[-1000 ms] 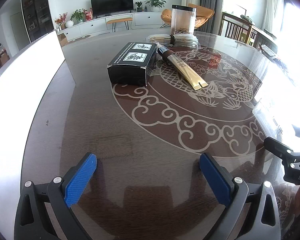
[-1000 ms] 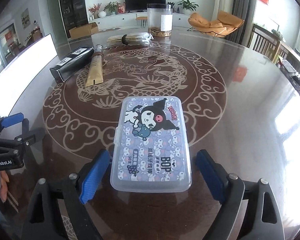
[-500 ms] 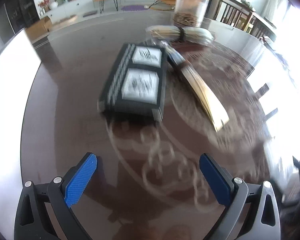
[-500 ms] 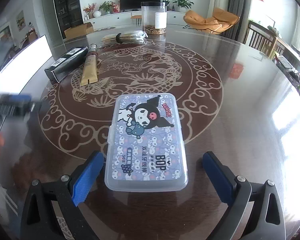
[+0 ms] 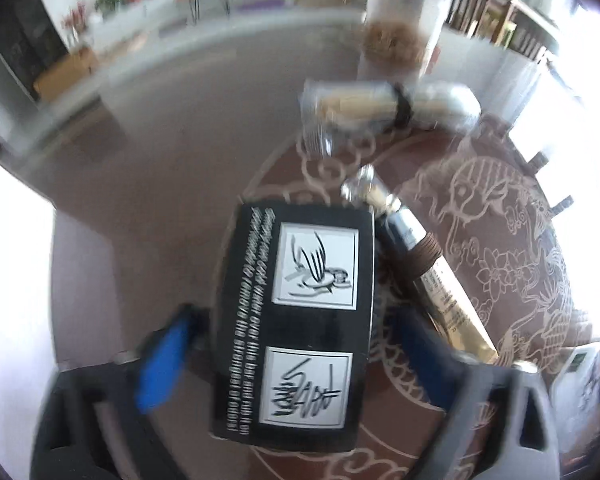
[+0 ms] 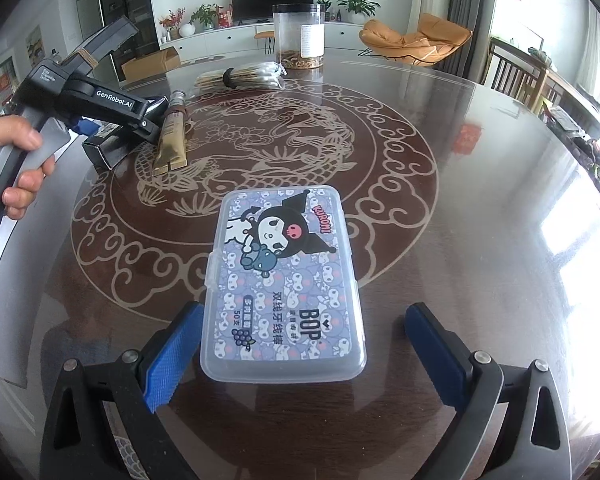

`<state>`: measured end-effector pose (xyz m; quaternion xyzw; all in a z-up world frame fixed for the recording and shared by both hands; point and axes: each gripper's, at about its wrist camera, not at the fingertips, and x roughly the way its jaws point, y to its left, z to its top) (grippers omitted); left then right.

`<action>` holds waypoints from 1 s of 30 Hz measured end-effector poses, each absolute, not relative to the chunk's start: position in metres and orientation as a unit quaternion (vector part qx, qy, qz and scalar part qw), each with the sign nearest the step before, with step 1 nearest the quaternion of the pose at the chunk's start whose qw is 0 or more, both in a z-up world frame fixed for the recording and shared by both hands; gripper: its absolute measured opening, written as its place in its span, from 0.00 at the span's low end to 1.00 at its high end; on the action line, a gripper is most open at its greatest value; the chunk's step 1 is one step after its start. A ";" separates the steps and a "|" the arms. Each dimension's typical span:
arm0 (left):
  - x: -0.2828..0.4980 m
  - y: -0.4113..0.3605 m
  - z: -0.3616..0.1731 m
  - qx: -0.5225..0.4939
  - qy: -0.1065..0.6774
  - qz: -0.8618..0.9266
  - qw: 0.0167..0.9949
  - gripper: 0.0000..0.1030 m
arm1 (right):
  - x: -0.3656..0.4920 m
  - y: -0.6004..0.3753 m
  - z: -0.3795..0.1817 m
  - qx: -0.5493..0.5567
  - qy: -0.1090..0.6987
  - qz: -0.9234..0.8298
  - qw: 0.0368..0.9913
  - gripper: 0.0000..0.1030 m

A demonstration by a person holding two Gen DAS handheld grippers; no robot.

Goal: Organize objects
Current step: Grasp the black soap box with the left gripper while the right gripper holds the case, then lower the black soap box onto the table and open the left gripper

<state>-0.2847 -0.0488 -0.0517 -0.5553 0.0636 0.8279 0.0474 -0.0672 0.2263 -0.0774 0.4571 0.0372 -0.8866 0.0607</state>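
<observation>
Two blue-padded fingers of the left gripper (image 5: 288, 354) are standing wide on either side of the black rectangular carton with white picture labels (image 5: 296, 320) in the left wrist view, apparently not yet touching it; the picture is blurred, so this is likely an approach lined up along the carton's length for a side grasp. Just beside the carton's right edge a gold squeeze tube with a dark cap (image 5: 428, 268) is lying on the round brown table with a pale dragon pattern (image 5: 160, 168), and beyond it a clear-wrapped bundle of pale sticks (image 5: 384, 104) is sitting near a clear plastic jar (image 5: 396, 28), which is holding some brown matter at its bottom. In the right wrist view, the right gripper (image 6: 300, 354) is also spread wide, straddling the near end of a translucent flat plastic box with a cartoon-printed lid (image 6: 288, 280); the lid is closed, so its contents are hidden. Farther left, the person's left hand (image 6: 12, 164) is gripping the other tool's handle over the carton.
</observation>
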 end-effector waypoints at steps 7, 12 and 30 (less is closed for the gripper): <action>-0.220 -0.052 -0.050 -0.520 0.034 0.854 0.016 0.57 | -0.067 0.227 -0.077 0.457 0.037 -0.887 0.060 0.96; -0.123 -0.043 -0.053 -0.492 0.002 0.870 -0.001 0.58 | -0.067 0.227 -0.077 0.457 0.037 -0.887 0.059 0.96; -0.055 -0.028 -0.070 -0.475 0.013 0.879 0.028 1.00 | -0.067 0.232 -0.077 0.457 0.029 -0.888 0.046 0.96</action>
